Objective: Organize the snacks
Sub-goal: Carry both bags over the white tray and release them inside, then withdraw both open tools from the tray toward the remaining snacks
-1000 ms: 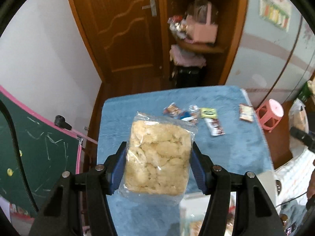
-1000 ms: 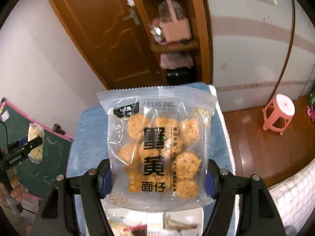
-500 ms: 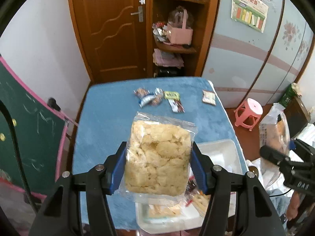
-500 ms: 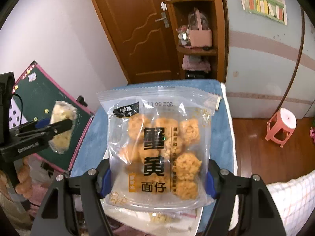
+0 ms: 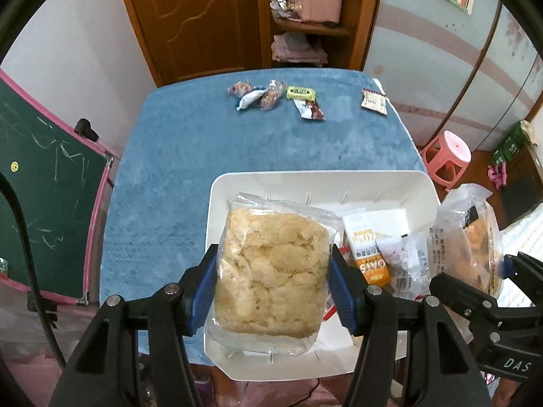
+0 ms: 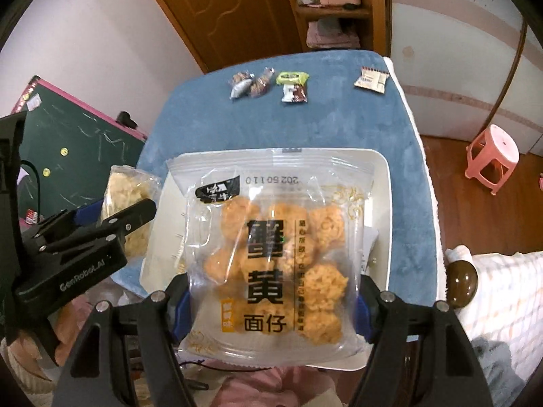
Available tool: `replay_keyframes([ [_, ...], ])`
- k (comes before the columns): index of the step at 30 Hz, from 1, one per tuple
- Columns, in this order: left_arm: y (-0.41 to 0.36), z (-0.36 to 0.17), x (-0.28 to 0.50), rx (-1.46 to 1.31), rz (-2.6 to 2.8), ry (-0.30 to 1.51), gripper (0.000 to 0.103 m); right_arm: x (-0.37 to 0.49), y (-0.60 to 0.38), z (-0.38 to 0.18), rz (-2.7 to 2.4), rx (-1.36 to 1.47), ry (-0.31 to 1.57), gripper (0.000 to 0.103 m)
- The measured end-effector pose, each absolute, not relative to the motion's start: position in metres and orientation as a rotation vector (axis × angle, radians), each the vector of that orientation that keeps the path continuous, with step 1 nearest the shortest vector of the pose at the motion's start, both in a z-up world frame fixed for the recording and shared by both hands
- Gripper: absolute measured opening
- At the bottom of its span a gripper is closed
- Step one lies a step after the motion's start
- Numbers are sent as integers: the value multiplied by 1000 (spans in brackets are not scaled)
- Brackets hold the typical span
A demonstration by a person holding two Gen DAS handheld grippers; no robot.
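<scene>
My left gripper is clamped on a clear bag of pale crackers, blue pads squeezing both sides, and the bag hangs over the left end of the white tray. I can't tell how high above the tray floor it sits. Moving right inside the tray, there's an orange-labelled packet and a small clear packet lying there already, so part of the sorting looks done. Further right, my right gripper grips a bag of orange snack balls with bold black lettering, jaws closed on its lower edges, and it hangs above the tray's middle in the right camera.

Out on the blue tablecloth, well apart from the tray, plenty is left: a little cluster of wrapped sweets at the far left, then a green packet with a brown packet just beside it, and off to the right a pale packet on its own.

My read: two bags about to go in, several small ones to fetch, roughly halfway.
</scene>
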State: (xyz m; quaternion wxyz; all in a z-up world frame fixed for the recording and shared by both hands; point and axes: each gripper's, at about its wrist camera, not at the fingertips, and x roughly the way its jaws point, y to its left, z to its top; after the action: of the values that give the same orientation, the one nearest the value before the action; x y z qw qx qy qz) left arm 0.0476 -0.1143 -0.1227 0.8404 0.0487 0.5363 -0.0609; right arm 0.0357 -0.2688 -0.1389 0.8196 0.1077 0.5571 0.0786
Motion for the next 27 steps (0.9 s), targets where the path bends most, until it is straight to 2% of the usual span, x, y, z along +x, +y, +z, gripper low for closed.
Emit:
replay_keyframes([
  [8,-112,-131,56,102,-122,1157,59,35,-258,-151,153,195,1211,77],
  [11,-110,-131,59,103,-120,1160,60,38,-255,-152,142,183,1209,83],
  [12,-110,-131,59,98,-122,1163,63,40,-254,-154,134,180,1216,83],
  [13,-109,-132,60,84,-135,1170,77,41,-253,-155,132,181,1223,83],
  [14,-107,-131,61,62,-154,1175,84,42,-253,-158,129,184,1235,83],
  [16,-103,-130,62,46,-144,1169,89,44,-255,-161,120,206,1254,83],
  [27,-98,-126,64,52,-135,1161,90,48,-251,-166,148,230,1279,85],
])
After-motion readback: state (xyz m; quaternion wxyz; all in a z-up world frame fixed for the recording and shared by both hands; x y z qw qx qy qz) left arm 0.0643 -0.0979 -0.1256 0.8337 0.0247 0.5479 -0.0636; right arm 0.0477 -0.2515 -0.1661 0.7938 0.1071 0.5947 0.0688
